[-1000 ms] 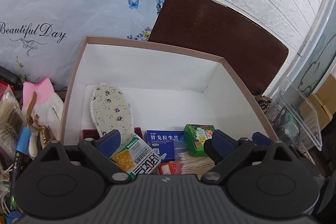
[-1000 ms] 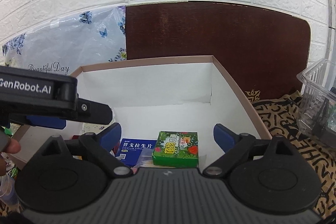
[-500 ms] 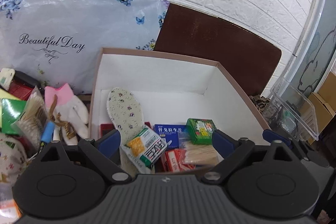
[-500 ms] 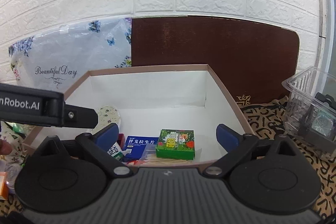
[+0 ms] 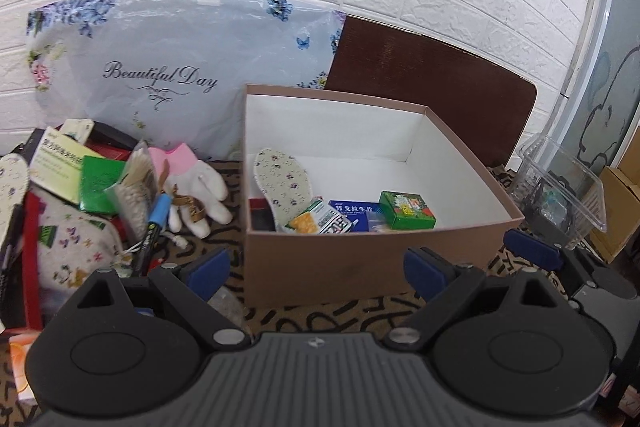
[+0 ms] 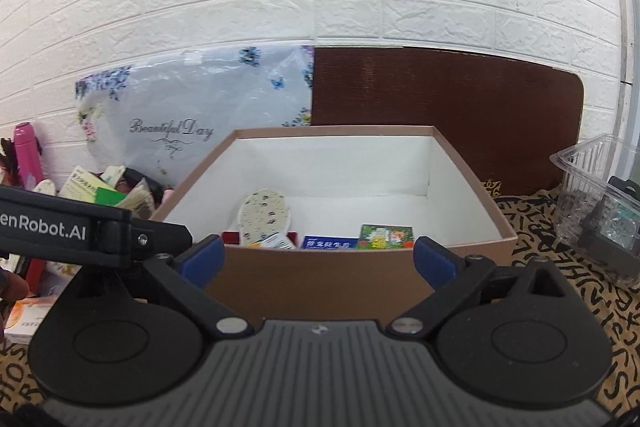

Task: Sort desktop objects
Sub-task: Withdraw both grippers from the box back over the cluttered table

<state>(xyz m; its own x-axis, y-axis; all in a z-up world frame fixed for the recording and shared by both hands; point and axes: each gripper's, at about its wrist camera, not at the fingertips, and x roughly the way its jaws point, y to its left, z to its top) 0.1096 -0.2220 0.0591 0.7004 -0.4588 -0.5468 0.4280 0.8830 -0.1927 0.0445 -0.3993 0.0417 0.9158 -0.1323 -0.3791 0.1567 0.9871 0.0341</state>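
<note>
A brown cardboard box [image 5: 360, 259] with white inside stands in front of both grippers; it also shows in the right wrist view [image 6: 320, 275]. In it lie a floral insole [image 5: 282, 179], a blue medicine box [image 5: 352, 211], a green box [image 5: 406, 210] and a white-green carton [image 5: 320, 221]. My left gripper [image 5: 316, 267] is open and empty, just before the box's near wall. My right gripper [image 6: 316, 259] is open and empty, also before the box. Left of the box lies a pile: white glove [image 5: 200, 187], green packet [image 5: 98, 185], blue pen [image 5: 156, 217].
A floral plastic bag [image 5: 168, 75] and a brown board [image 5: 432, 83] lean on the brick wall. A clear plastic container [image 5: 560, 187] stands right of the box. A pink bottle [image 6: 26, 155] stands far left. The left gripper's body [image 6: 80, 231] crosses the right wrist view.
Both grippers have pulled back and up from over the box; the box now shows whole and farther off. Both stay open and empty.
</note>
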